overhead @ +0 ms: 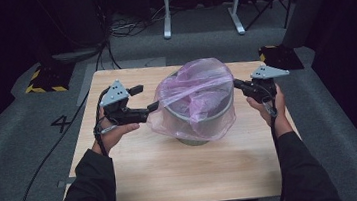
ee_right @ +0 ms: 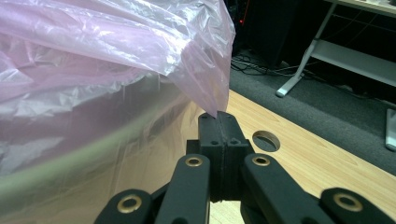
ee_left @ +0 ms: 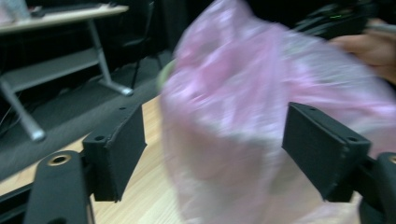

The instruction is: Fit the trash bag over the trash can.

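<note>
A grey bin [overhead: 196, 123] stands on the wooden table [overhead: 174, 171], lined with a pink plastic bag [overhead: 192, 86] that billows above its rim and drapes down its outside. The left gripper [overhead: 154, 106] sits just beside the bag's left side, jaws spread wide and pressing on nothing. The right gripper [ee_right: 218, 122] is clenched, pinching the bag's edge at the bin's right.
</note>
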